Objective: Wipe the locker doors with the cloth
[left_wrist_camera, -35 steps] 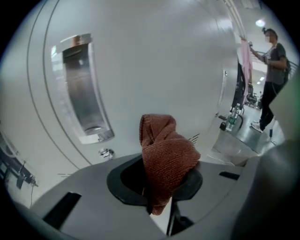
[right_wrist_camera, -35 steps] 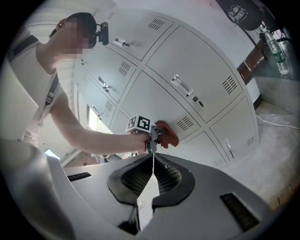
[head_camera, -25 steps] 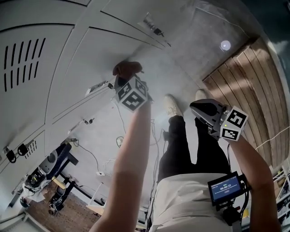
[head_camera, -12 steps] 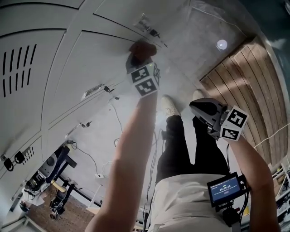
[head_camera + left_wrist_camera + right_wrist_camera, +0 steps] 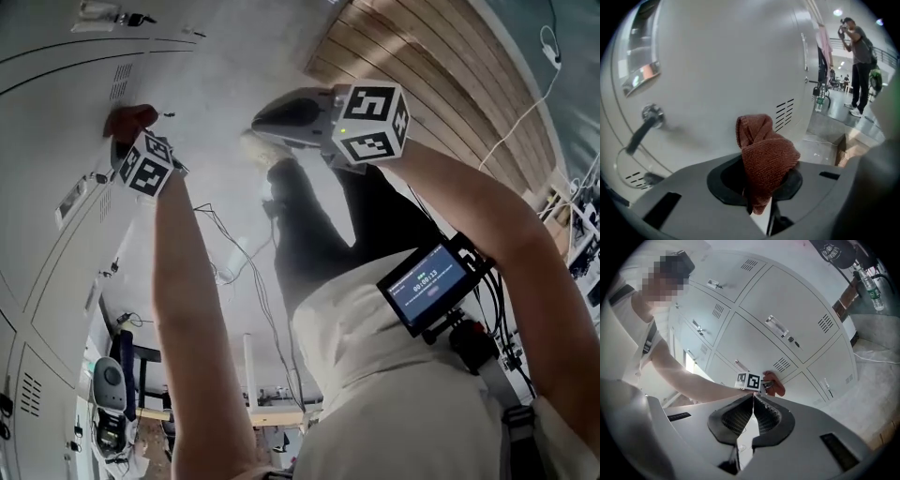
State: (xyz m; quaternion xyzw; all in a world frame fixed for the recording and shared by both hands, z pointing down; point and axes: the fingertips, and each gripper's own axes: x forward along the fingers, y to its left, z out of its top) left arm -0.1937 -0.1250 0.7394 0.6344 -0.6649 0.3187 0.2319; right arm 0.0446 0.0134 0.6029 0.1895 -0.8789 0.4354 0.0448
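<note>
Our left gripper (image 5: 758,194) clamps the red cloth (image 5: 765,157) at the locker door (image 5: 717,61), our right gripper (image 5: 753,399) idles with jaws pressed together on nothing, and we risk snagging the bunched cloth on the latch (image 5: 643,125) to its left.

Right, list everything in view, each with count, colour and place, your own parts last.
pale grey metal locker doors: many, grey-white, a bank facing the person.
rust-red knitted cloth: one, red-brown, clamped in the left gripper at a locker door.
wooden plank floor: one strip, brown, beside the grey concrete floor.
bystander: one, dark clothes, standing far off.
black screen unit: one, blue display, at the person's waist.
left gripper: one, grey, shut on the cloth.
right gripper: one, grey, shut, empty.
</note>
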